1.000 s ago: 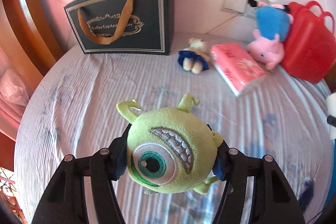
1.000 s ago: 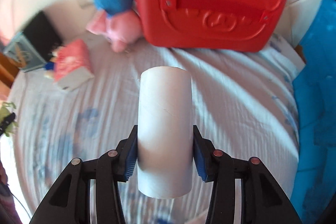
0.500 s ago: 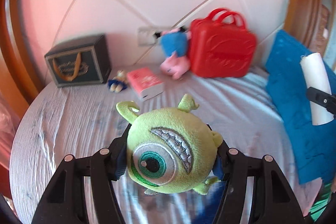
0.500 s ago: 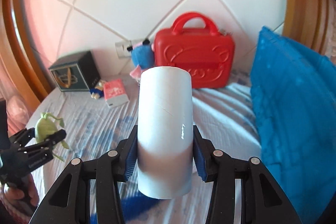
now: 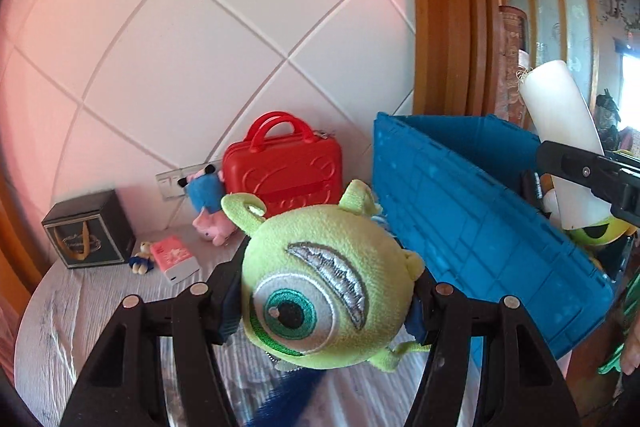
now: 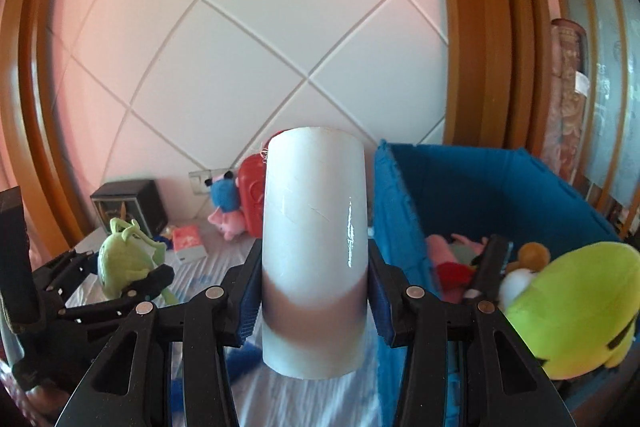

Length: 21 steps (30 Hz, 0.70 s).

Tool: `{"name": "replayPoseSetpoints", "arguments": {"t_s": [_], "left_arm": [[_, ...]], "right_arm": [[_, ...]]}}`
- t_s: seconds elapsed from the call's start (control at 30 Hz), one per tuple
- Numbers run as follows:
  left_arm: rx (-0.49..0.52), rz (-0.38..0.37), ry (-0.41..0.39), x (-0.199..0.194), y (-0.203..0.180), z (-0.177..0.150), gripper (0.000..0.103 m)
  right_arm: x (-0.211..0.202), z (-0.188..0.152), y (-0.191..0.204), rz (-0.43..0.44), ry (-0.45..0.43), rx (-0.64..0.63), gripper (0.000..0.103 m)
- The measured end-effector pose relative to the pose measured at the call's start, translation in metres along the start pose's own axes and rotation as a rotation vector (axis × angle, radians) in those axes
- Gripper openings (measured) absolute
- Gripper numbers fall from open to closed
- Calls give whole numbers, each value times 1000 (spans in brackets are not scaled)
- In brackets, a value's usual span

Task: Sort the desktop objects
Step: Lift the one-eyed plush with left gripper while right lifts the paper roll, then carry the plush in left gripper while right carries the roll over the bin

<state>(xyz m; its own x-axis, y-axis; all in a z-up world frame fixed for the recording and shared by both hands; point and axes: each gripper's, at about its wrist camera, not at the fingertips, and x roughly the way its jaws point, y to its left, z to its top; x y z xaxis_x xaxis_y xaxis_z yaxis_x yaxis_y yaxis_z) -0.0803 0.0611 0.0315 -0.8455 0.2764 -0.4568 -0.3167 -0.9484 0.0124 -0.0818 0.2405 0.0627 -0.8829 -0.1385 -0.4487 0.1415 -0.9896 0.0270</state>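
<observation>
Plush (image 5: pixel 320 283), soft and light, is clamped at mid-body in the left hand-held gripper (image 5: pixel 320 301), lower centre; tube (image 6: pixel 315 251), stiff, slick and light, is clamped low in the right hand-held gripper (image 6: pixel 312 301); bin (image 6: pixel 472 187) lies right.

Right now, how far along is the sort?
Done: several plush toys already lie in the blue bin.
In hand: the left tool clamps the green one-eyed plush; the right tool clamps the white cylinder, both near the bin, neither dropped.
Left: red case, pink pig plush, pink tissue pack, small bear, black gift bag on the table.
</observation>
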Motion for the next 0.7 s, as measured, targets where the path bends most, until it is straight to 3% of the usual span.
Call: {"name": "replayPoseSetpoints", "arguments": {"t_s": [0.2, 0.43, 0.7], "left_arm": [[47, -64, -34, 16, -89, 32, 62], [112, -112, -14, 51, -180, 66, 62], [168, -103, -10, 78, -239, 94, 62]], "right_arm": [[-27, 9, -74, -73, -53, 29, 46], [-29, 26, -156, -128, -60, 43, 46], [-38, 54, -207, -163, -127, 35, 46]]}}
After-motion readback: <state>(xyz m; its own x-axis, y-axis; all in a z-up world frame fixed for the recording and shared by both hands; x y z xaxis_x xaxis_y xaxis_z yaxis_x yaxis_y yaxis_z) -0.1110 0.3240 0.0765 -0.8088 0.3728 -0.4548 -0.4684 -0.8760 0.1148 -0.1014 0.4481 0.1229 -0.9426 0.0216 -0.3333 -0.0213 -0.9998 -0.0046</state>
